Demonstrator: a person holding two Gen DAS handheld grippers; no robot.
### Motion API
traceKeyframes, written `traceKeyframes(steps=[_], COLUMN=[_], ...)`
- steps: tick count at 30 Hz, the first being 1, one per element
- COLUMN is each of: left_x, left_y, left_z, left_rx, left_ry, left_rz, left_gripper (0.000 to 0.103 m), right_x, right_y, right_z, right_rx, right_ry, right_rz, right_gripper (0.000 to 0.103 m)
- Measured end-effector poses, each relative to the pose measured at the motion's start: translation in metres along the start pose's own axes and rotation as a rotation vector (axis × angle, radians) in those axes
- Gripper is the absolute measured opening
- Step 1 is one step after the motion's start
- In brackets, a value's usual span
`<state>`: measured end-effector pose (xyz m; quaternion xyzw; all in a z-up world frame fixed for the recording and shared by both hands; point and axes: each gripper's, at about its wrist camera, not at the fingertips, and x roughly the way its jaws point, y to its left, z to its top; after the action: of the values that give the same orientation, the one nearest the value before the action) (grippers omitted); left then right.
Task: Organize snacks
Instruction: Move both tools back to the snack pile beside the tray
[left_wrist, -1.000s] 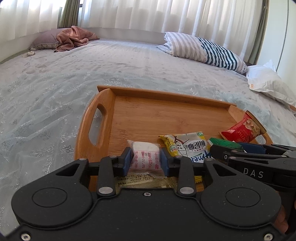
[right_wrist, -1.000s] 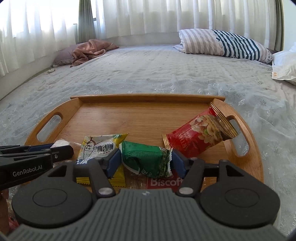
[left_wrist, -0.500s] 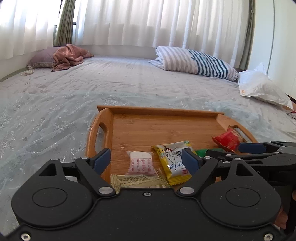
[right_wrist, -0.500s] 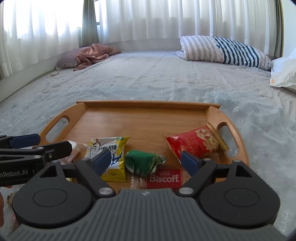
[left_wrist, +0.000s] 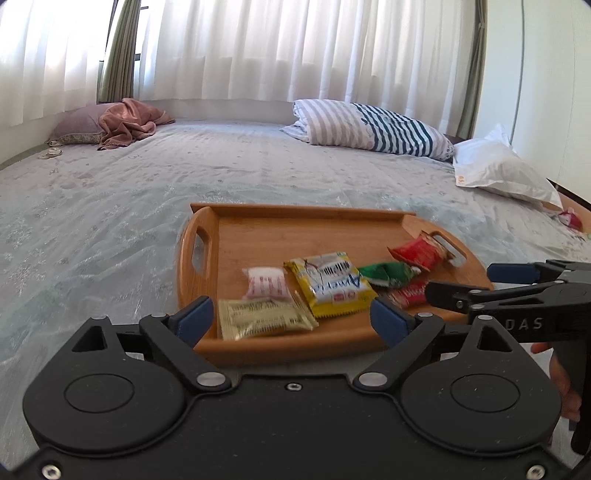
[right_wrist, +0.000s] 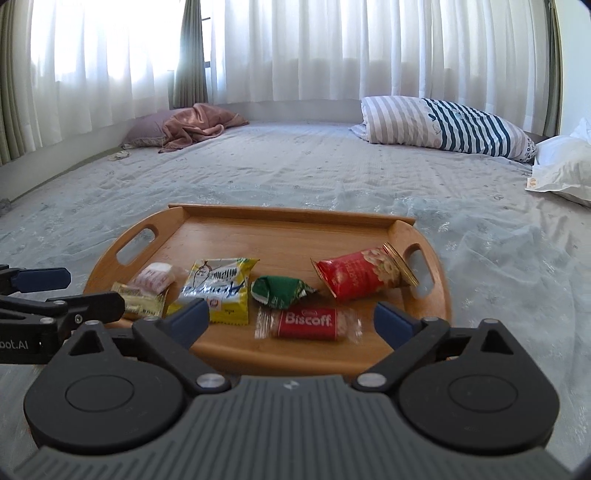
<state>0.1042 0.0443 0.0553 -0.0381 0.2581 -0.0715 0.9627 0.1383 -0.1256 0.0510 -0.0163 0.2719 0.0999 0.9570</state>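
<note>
Resting on a pale blue-grey embroidered bedspread (right_wrist: 295, 166), an oval bamboo serving tray with cut-out handles (right_wrist: 284, 225) carries six wrapped snacks along its near half. From the left: a flat gold foil sachet (right_wrist: 142, 302) at the near-left rim, with a small pink-and-white wrapped sweet (right_wrist: 155, 277) lying partly on it; a yellow packet with a cartoon figure and blue lettering (right_wrist: 221, 288); a crumpled green wrapper (right_wrist: 280, 291); a red Biscoff biscuit in clear film (right_wrist: 308, 323) just in front of the green one; and a red nut packet with gold crimped ends (right_wrist: 362, 277), its far end propped against the right handle. The left gripper (left_wrist: 291, 319) hangs just short of the tray's near edge, its blue-padded fingers (left_wrist: 194, 319) spreading apart with nothing between them — the gold sachet lies beyond. The right gripper (right_wrist: 290, 321) hovers likewise, its fingers (right_wrist: 393, 325) opening wide and empty, the Biscoff biscuit ahead of them. Farther back — a rumpled pink blanket (right_wrist: 195, 123) on a mauve pillow at left, a striped pillow (right_wrist: 443, 125) at right, sheer white curtains (right_wrist: 332, 48) behind.
</note>
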Motion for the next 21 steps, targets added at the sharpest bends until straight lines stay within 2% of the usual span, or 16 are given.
traceKeyframes(steps=[10,21], left_x=[-0.026,-0.052], left_y=[-0.003,-0.004], left_z=[-0.026,-0.053], left_rx=[-0.001,0.032], left_ry=[0.001,-0.016], left_rz=[-0.003,0.046], left_gripper=[0.094,0.094], right_x=[-0.037,-0.071], right_y=[-0.006,0.005], right_z=[-0.038,-0.078], right_rx=[0.002,-0.051], right_ry=[-0.038,-0.103], right_rz=[-0.011,-0.06], right_gripper=[0.103,0.103])
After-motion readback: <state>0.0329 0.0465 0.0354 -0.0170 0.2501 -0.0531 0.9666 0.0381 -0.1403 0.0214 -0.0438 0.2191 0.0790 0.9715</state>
